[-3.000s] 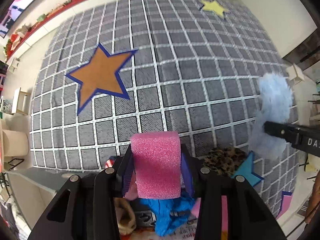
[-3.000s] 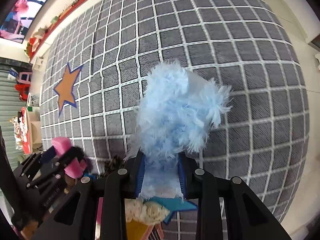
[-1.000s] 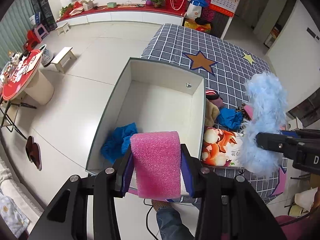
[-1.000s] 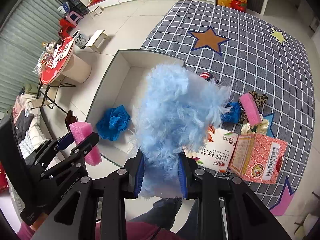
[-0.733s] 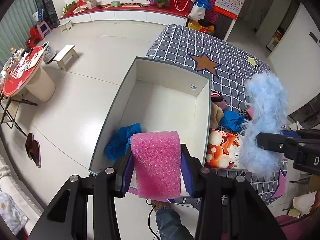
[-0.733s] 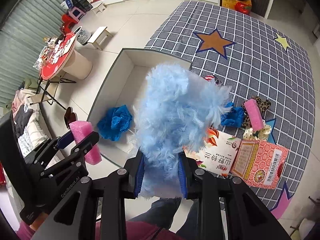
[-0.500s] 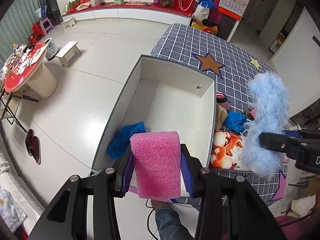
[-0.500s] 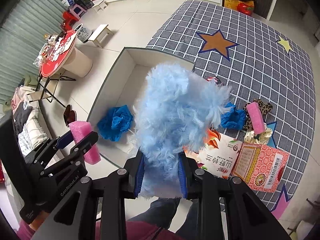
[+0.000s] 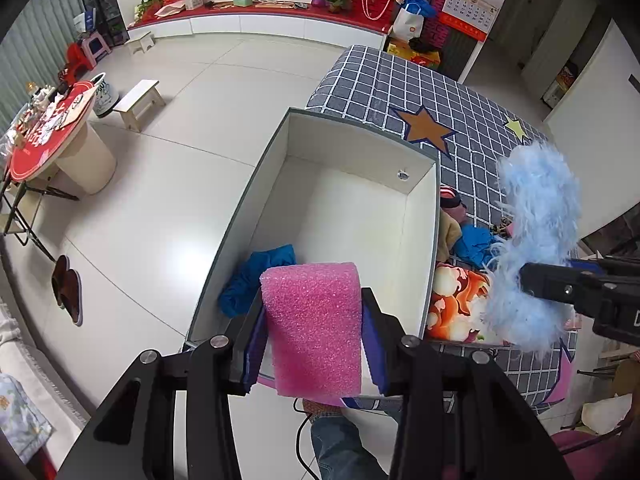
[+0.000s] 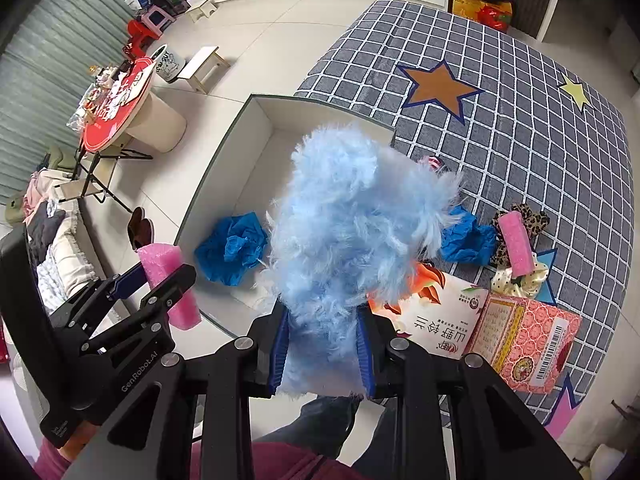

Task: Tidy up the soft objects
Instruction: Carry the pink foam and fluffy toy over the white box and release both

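My left gripper (image 9: 314,354) is shut on a pink foam sponge (image 9: 314,326), held high above the near end of a white open box (image 9: 352,216) on the floor. A crumpled blue cloth (image 9: 256,280) lies in the box's near left corner. My right gripper (image 10: 322,350) is shut on a fluffy light-blue plush (image 10: 356,232), held over the box's right wall. In the right wrist view the left gripper (image 10: 160,280) with the pink foam sponge (image 10: 168,280) shows at the left. In the left wrist view the fluffy light-blue plush (image 9: 532,240) hangs at the right.
A grey checked rug (image 10: 520,120) with stars holds another blue cloth (image 10: 466,240), a second pink sponge (image 10: 516,244), a leopard-print item (image 10: 532,216), a printed bag (image 10: 436,312) and a pink box (image 10: 524,344). A red round table (image 9: 48,132), stool (image 9: 138,100) and slippers (image 9: 68,288) stand left. A person's legs show below.
Over three seconds both grippers rose from close above the rug to high above the box. In the last second the view drifted slightly, with the box shifting right; both grips are unchanged.
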